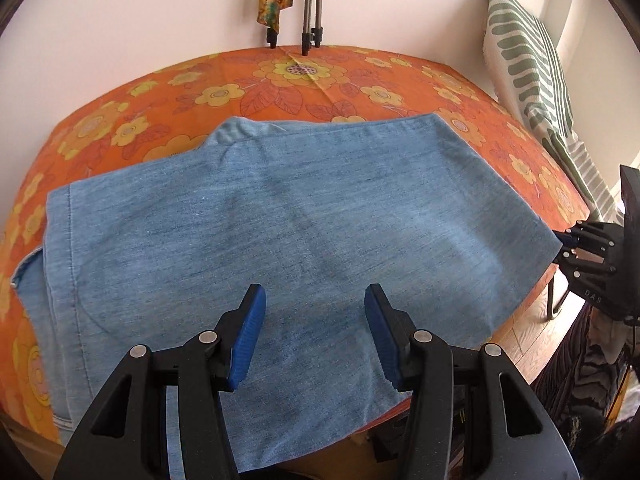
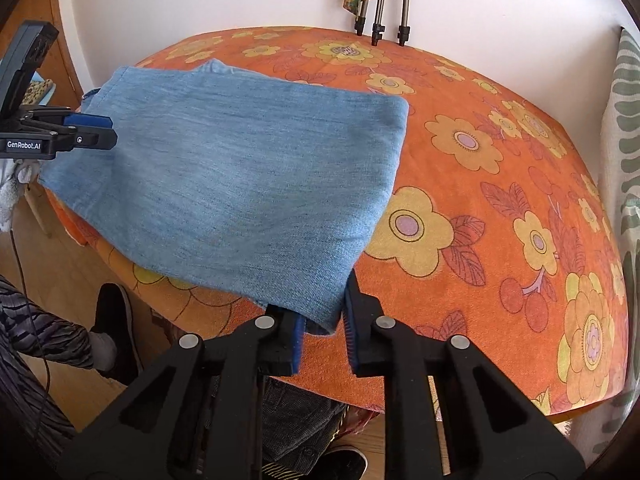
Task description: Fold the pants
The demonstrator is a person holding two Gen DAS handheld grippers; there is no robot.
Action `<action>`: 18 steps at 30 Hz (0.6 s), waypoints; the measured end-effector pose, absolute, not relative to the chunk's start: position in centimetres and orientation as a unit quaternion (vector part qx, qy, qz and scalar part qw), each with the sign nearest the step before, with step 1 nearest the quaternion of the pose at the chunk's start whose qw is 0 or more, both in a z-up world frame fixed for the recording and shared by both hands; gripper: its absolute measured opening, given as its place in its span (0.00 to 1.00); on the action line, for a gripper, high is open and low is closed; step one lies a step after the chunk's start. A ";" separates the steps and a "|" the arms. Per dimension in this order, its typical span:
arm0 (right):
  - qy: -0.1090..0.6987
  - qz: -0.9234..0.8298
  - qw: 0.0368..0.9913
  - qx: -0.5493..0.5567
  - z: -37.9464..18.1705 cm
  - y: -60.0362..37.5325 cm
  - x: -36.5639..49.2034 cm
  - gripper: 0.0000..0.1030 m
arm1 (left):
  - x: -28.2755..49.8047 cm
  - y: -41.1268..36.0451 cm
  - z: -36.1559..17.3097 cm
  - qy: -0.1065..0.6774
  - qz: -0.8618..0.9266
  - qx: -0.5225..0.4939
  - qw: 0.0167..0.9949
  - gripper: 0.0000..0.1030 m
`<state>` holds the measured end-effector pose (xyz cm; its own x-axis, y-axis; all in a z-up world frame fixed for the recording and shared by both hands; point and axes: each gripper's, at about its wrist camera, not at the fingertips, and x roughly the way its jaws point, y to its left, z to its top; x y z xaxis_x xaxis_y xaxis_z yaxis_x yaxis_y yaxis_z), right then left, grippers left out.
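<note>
Pinched the lower-centre corner of the pants (image 2: 240, 168), folded flat on the table (image 2: 460, 200), in the right hand-held gripper (image 2: 324, 314), probably for another fold; held the left hand-held gripper (image 1: 316, 300) half-open, empty, above them.

Our left claw (image 1: 316, 336) is matte black plastic with triangular cut-outs in its arms, round silver pivot pins at the linkage joints, and ribbed blue pads (image 1: 250, 336) on its fingers. Our right claw (image 2: 322, 328) has the same black frame, silver pins and blue ribbed pads. Seen from the side, the left unit carries white "GenRobot.AI" lettering and small screws on its black body. A thin dark cable (image 2: 24, 280) trails down beside us. We wear a dark zebra-striped sleeve (image 2: 44, 332), a grey sock (image 2: 102, 350) and a black shoe (image 2: 116, 312).
</note>
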<state>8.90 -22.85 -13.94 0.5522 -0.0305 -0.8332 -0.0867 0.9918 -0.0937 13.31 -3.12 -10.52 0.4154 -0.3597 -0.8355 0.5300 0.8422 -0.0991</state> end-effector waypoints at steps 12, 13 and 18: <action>0.480 0.028 0.873 -0.077 -14.0 -23.9 7.7 0.13 | 12.2 -2.6 -10.0 0.455 -0.272 0.076 0.844 0.49; 0.485 0.037 0.870 -0.075 -13.7 -24.1 7.5 0.13 | 12.3 -3.1 -9.7 0.449 -0.275 0.079 0.847 0.49; 0.480 0.083 0.872 -0.057 -10.6 -25.2 5.8 0.15 | 12.3 -6.3 -11.9 0.467 -0.297 0.119 0.824 0.49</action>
<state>5.82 -25.16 -10.57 0.5257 0.0894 -0.8460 -0.1988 0.9798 -0.0200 12.32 -6.33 -11.90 0.3874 -0.3772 -0.8412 0.6005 0.7956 -0.0802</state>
